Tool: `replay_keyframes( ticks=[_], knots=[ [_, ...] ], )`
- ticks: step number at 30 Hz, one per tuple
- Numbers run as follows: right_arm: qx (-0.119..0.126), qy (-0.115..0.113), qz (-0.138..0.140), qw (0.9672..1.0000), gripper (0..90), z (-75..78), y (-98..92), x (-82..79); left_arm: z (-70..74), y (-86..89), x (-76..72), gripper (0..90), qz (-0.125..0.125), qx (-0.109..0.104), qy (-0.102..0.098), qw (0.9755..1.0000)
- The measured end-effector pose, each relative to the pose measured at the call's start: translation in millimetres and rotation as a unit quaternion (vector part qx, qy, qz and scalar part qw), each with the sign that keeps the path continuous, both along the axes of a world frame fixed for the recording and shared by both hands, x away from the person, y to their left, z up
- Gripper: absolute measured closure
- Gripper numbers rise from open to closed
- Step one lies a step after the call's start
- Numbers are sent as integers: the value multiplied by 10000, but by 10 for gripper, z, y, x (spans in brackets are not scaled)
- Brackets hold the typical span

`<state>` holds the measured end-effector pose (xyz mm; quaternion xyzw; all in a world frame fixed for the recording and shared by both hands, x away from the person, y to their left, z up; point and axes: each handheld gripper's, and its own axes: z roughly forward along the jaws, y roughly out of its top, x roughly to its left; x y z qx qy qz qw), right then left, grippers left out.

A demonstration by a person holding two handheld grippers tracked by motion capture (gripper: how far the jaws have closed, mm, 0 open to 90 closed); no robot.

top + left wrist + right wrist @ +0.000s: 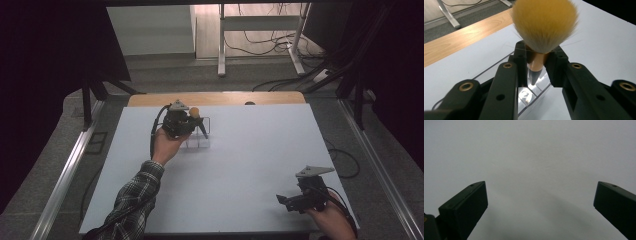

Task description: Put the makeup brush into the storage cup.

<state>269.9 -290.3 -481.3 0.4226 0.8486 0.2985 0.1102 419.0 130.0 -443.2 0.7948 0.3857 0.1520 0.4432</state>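
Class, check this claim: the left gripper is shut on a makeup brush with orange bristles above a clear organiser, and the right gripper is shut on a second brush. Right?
Not quite. The right gripper holds nothing: the right gripper view shows its jaws wide apart over bare table. The left gripper does clamp the makeup brush above the clear organiser.

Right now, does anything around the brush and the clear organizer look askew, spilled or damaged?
Nothing stands out. The left hand-held gripper holds the brush bristles up, its pointed end aimed down over the clear organizer. The organizer sits flat on the white table. The right hand-held gripper is open near the table's front edge.
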Motion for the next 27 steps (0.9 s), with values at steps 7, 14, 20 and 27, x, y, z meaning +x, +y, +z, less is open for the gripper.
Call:
replay_keyframes(
  ticks=[7, 14, 20, 27],
  knots=[
    [-9, 14, 8, 10000, 0, -2, 3, -1, -67, -22, 8, 723, -3, 35, 50, 10000],
    [-22, 25, 24, 10000, 0, -4, 6, -2, -115, -34, 15, 721, 10, 41, 85, 10000],
    [-33, 27, 34, 10000, 0, -6, 7, -3, -111, -30, 7, 713, 1, 103, 57, 9999],
    [-35, 26, 25, 10000, 0, -5, 7, -2, -100, -28, -5, 584, 41, 221, -13, 9997]
  ],
)
